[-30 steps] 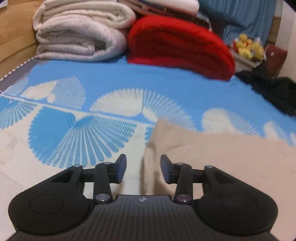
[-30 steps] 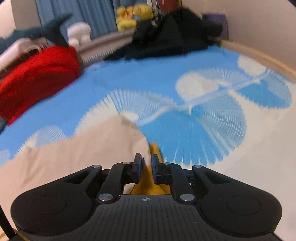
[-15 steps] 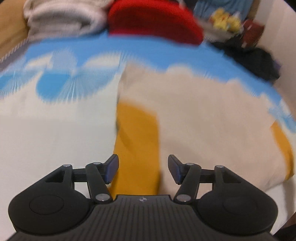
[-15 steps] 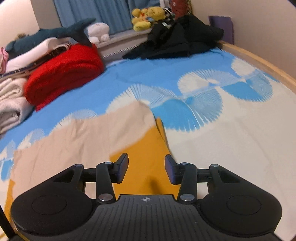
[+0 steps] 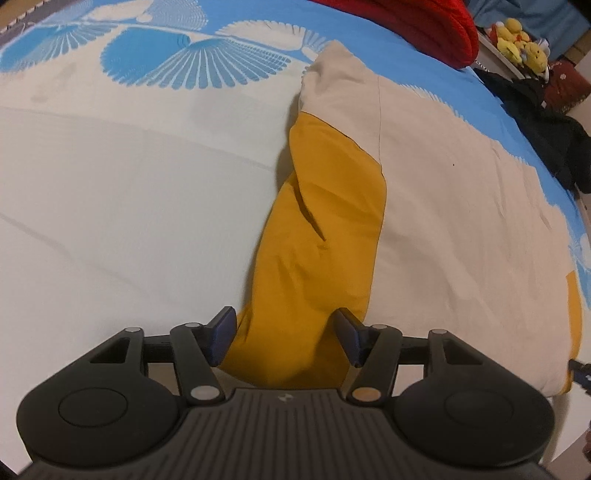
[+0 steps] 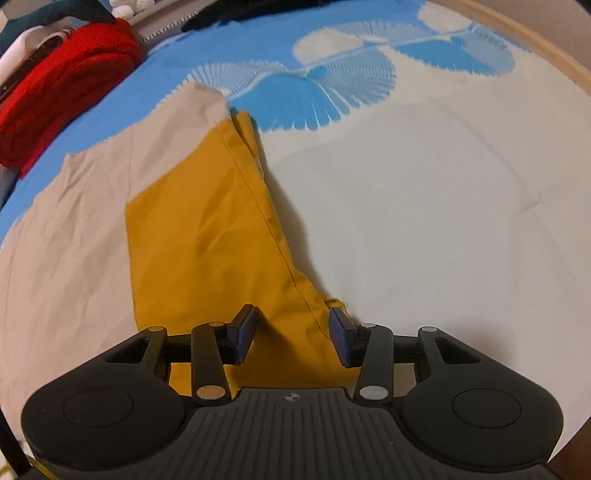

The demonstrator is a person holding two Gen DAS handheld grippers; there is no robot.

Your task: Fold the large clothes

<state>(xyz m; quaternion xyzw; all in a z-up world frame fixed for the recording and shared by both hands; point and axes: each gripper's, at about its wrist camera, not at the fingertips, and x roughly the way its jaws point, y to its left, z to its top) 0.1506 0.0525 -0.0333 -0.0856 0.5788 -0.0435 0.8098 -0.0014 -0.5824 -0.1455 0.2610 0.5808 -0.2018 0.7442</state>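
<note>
mustard sleeve (image 5: pixel 325 236) lies between left gripper (image 5: pixel 284 339) and right gripper (image 6: pixel 291 336) fingers, both released.

Both wrist views look closely down on the garment (image 5: pixel 443 184) from opposite ends.

A big bed (image 5: pixel 110 206) is carrying everything. Its cover (image 6: pixel 424 192) is showing white with blue fan shapes. A large beige and yellow garment (image 5: pixel 443 206) (image 6: pixel 192 221) is lying spread out flat on it. A folded red blanket (image 5: pixel 417 22) (image 6: pixel 62 92) is sitting at the far end. A heap of black clothes (image 5: pixel 546 122) is lying near the bed's far edge.
</note>
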